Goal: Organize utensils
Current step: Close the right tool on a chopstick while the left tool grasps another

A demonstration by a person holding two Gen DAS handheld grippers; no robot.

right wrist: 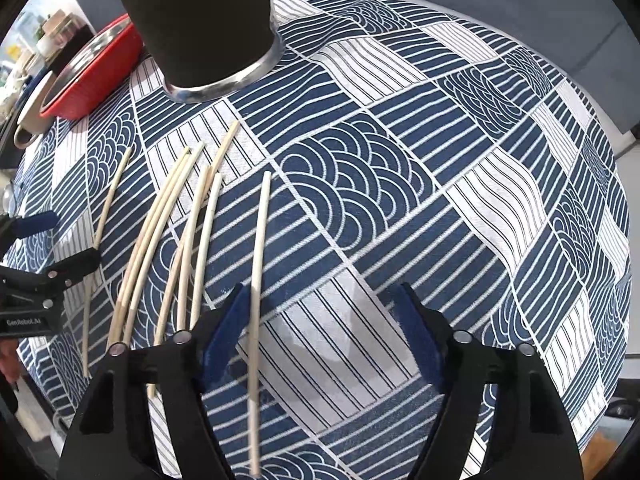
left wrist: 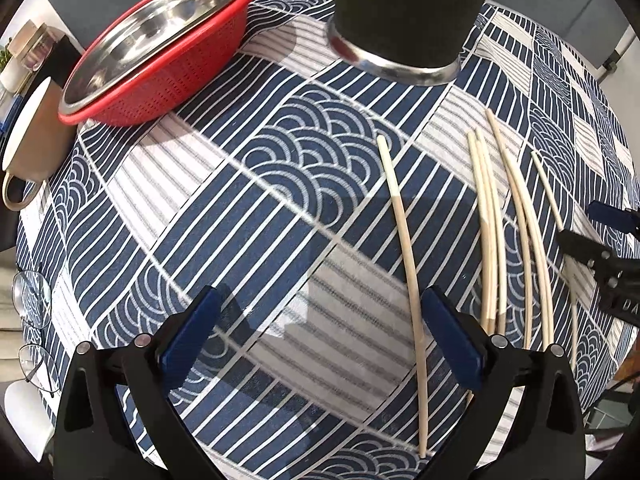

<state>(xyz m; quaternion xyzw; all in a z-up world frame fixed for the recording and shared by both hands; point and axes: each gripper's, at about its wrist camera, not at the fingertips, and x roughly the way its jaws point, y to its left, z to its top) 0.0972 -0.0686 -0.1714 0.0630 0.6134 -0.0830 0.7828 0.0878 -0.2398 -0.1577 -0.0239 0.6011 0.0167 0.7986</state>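
Left gripper (left wrist: 320, 328) pointing down, jaws spread; right gripper (right wrist: 324, 320) likewise.

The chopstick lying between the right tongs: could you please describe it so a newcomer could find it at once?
Start at the tall dark cup on the blue patterned tablecloth. In front of it lies a fan of pale chopsticks. The one you want lies alone at the fan's right edge, apart from the rest, running between the open right tongs.

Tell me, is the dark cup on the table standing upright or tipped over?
Upright. The dark cup stands on its metal base ring, flat on the patterned tablecloth, in both wrist views.
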